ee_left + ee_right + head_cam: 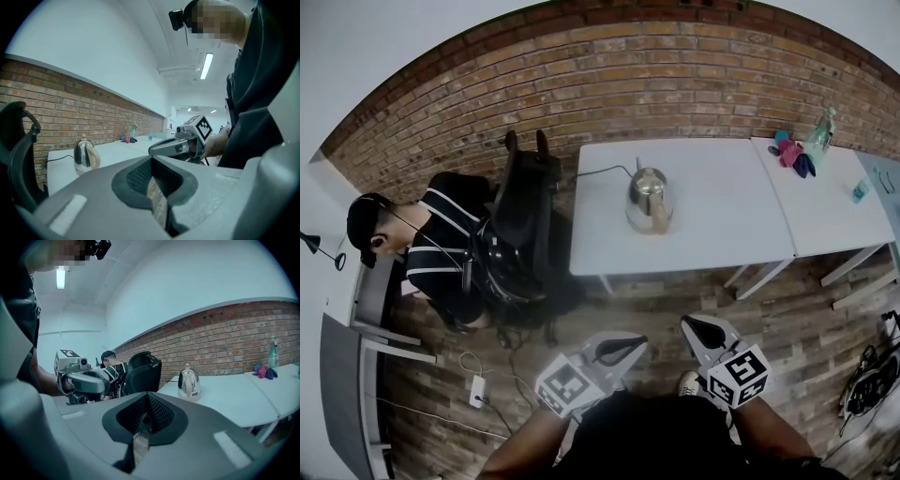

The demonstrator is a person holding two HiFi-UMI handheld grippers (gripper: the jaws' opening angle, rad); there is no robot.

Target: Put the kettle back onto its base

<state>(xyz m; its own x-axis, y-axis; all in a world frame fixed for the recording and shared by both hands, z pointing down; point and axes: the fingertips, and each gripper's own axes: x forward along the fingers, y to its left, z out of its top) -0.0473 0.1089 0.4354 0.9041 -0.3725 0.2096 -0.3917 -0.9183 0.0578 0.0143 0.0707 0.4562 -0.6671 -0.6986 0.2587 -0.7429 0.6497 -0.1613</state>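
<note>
- Looking down in the head view: shiny steel kettle (649, 200), rounded body w/ pale handle, stands upright on smooth white tabletop (722, 220) by a rough red brick wall (609, 84). Thin black cord (602, 172) runs off from it. The base under it can't be told apart. Left tongs (633, 345) & right tongs (692, 326), grey w/ marker cubes, are low in frame over the wood-plank floor (787, 319), short of the tabletop, kettle well ahead. A seated person (441, 244) & black chair (525, 202) are at left.
- Left gripper view: tongs pressed together, ribbed dark pads meeting, nothing pinched. Kettle is small at left, well apart. Right tongs show beyond, at centre-right.
- Right gripper view: tongs pressed together, empty. Kettle is ahead, right of centre, well apart. Tabletop's right end is cut off by the frame edge.
</note>
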